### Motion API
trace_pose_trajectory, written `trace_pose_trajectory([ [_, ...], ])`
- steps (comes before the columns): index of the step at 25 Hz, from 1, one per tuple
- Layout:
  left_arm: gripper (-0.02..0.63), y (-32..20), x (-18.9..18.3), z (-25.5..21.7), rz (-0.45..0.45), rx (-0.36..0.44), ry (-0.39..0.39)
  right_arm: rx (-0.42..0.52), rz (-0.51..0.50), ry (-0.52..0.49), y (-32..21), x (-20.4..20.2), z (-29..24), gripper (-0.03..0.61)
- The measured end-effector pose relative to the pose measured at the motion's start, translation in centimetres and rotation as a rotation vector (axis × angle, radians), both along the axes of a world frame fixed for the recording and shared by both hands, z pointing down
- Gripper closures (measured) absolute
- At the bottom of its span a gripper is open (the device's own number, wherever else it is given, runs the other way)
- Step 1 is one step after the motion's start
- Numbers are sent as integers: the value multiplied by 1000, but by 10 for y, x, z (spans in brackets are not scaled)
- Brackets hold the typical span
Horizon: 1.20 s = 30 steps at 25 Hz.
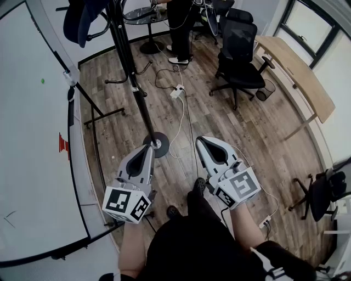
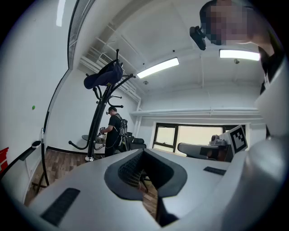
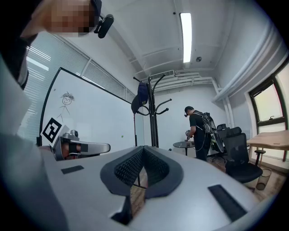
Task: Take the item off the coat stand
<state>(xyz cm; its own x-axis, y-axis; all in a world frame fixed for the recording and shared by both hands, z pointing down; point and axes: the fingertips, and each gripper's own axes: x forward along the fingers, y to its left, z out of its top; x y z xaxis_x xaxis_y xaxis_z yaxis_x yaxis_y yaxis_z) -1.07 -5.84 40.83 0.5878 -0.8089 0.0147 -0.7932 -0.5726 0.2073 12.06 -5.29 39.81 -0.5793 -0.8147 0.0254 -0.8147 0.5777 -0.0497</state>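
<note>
A person stands on a brown wood-plank floor (image 1: 230,126), holding a grey two-jaw gripper low in front of the body in each hand. The left gripper (image 1: 147,149) has its jaws pressed together with nothing between them. The right gripper (image 1: 205,141) is closed and empty in the same way.

Ahead of them rises a tall black metal coat stand (image 1: 131,82) with curved hooks, its round base on the floor in front of the left gripper. A dark navy fabric item (image 1: 79,19) hangs from a hook at the top of the stand, well apart from both grippers.

A large whiteboard (image 1: 33,137) stands to the left. Further back, another person in dark clothes (image 1: 178,27) stands at a small round table (image 1: 143,13), near a black office chair (image 1: 238,55).
</note>
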Motion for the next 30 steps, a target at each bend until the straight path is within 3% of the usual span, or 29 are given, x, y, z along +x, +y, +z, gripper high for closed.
trace_pose_trajectory([
  [7, 598, 2, -3, 1, 7, 6, -21, -25, 3, -5, -1, -11, 6, 548],
  [13, 598, 3, -1, -2, 7, 14, -25, 10, 33, 115, 1, -17, 3, 548],
  [20, 598, 0, 0, 1, 0, 17, -38, 4, -3, 61, 3, -20, 3, 548],
  [26, 598, -16, 6, 7, -41, 5, -57, 1, 12, 87, -21, -10, 11, 548],
  [30, 598, -34, 8, 4, -89, 6, -75, -9, -43, 92, -46, -13, 12, 548],
])
